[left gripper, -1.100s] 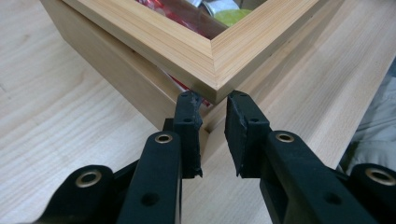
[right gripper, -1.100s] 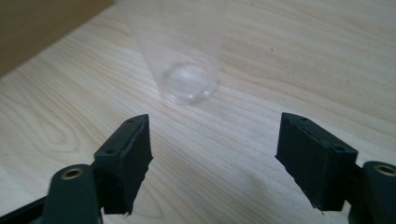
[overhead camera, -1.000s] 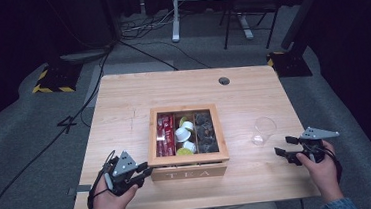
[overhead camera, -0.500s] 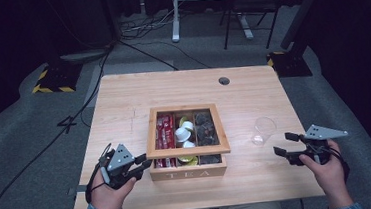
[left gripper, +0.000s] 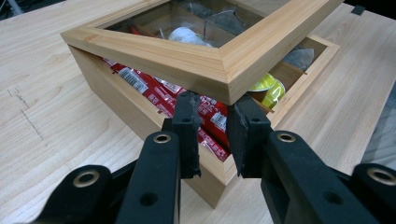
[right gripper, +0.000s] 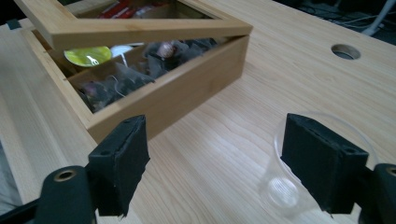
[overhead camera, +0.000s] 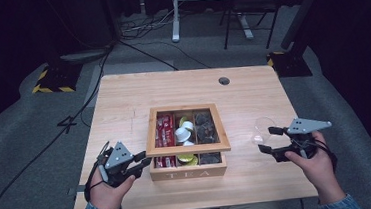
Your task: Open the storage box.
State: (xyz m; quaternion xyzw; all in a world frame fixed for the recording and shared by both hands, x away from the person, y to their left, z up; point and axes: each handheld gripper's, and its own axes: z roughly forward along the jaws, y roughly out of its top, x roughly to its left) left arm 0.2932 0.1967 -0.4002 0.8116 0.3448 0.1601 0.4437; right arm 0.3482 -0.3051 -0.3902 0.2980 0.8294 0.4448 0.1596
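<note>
A wooden tea box (overhead camera: 189,173) stands at the table's front middle, its glass-paned lid (overhead camera: 187,149) tilted up at the front. Inside lie red packets (overhead camera: 164,127), white pods (overhead camera: 182,134), yellow pods (overhead camera: 188,158) and dark tea bags (overhead camera: 204,128). My left gripper (overhead camera: 145,160) is shut on the lid's front left corner (left gripper: 224,88) and holds it up above the box wall (left gripper: 116,102). My right gripper (overhead camera: 269,139) is open; its jaws have just been opening and nothing is gripped. A clear plastic cup (overhead camera: 261,128) stands just beyond its right jaw (right gripper: 285,191).
The light wooden table (overhead camera: 123,99) has a round cable hole (overhead camera: 224,81) at the back right. On the dark floor behind it lie cables and a yellow-black striped base (overhead camera: 48,80), with desk legs further back.
My right gripper has risen a little beside the cup, with its jaws wider. The left gripper has stayed at the lid's corner, and the lid's front edge looks slightly higher.
</note>
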